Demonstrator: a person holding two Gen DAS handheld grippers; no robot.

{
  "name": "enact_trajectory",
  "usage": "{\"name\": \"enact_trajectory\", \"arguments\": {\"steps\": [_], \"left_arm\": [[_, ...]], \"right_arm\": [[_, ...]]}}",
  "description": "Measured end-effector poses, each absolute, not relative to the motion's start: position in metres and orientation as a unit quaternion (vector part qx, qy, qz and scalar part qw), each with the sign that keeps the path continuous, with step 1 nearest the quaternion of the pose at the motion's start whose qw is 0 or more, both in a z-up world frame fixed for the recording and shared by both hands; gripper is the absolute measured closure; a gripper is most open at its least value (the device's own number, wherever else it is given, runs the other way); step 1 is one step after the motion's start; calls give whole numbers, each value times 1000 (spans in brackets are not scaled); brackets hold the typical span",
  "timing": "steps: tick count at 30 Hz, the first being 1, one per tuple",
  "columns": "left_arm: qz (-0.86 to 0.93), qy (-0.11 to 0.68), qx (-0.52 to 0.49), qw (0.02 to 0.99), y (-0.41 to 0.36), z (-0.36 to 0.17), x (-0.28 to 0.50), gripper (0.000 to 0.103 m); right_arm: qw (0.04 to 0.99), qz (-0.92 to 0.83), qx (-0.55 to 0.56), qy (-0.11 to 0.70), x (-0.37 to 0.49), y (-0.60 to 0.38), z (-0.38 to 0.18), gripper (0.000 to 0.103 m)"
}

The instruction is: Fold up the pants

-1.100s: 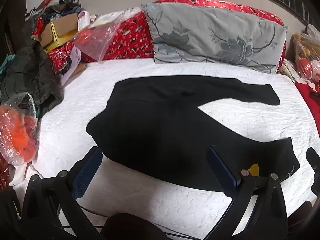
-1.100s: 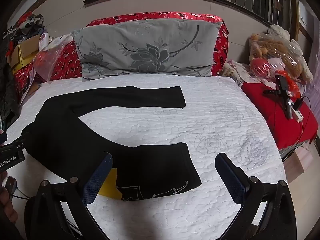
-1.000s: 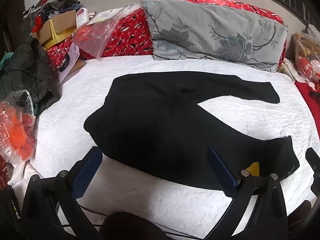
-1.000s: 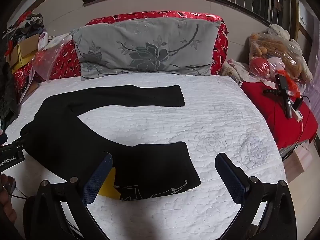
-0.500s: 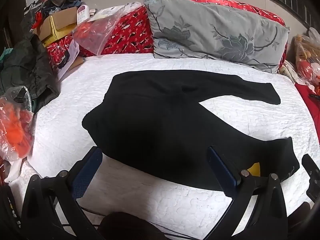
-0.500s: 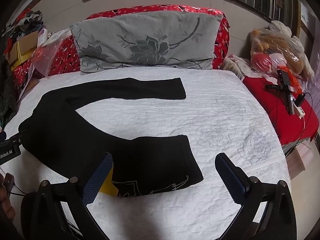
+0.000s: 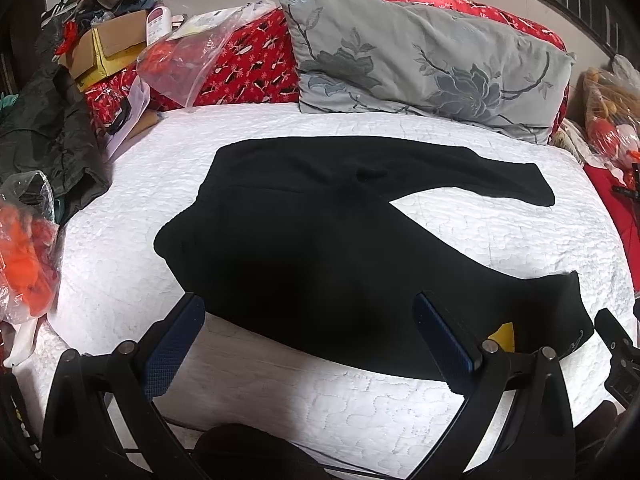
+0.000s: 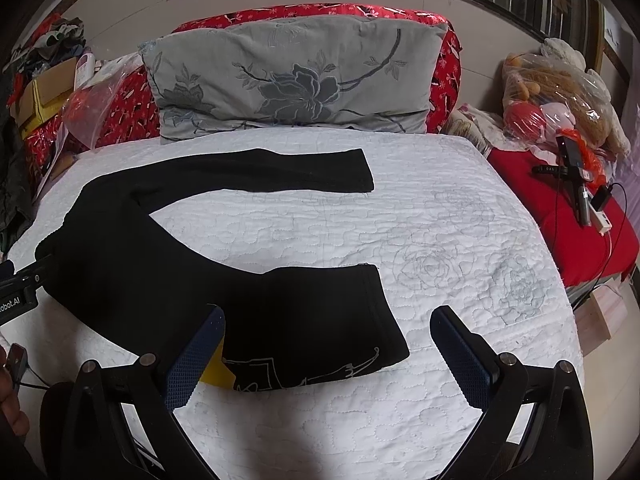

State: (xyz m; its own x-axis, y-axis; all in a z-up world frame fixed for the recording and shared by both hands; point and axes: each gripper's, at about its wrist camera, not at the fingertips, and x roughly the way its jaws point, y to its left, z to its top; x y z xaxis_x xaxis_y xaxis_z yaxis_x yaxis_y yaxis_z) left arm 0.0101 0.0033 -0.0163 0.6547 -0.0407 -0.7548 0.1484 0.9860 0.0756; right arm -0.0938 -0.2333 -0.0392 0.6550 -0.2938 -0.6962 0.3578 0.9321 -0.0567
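Lying flat: black pants spread on the white quilted bedspread, unfolded, waist toward the left side of the bed and both legs running right.
Legs: splayed in a V; the far leg runs along below the pillow, the near leg lies close to the front edge, with bare quilt between them.
Near cuff: white line print on the fabric; a yellow tag pokes out from under it, though what the tag is cannot be made out.
Left gripper: fingers spread wide, holding nothing, poised above the seat and near-leg area close to the front hem.
Right gripper: fingers likewise wide apart and empty, straddling the near cuff from above.
Head end: grey floral pillow leans on a red patterned bolster, apart from the far leg.
Left edge: plastic bags, a cardboard box and dark clothing crowd the bedside, near the waistband.
Right side: broad bare quilt beyond both cuffs; a red cloth with cables and devices sits past the bed edge.
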Motion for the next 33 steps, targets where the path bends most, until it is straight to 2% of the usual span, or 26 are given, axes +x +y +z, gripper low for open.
{"name": "enact_trajectory", "arguments": {"steps": [33], "left_arm": [[-61, 443, 63, 892, -5, -34, 39, 0]], "right_arm": [[899, -164, 57, 402, -66, -245, -56, 0]]}}
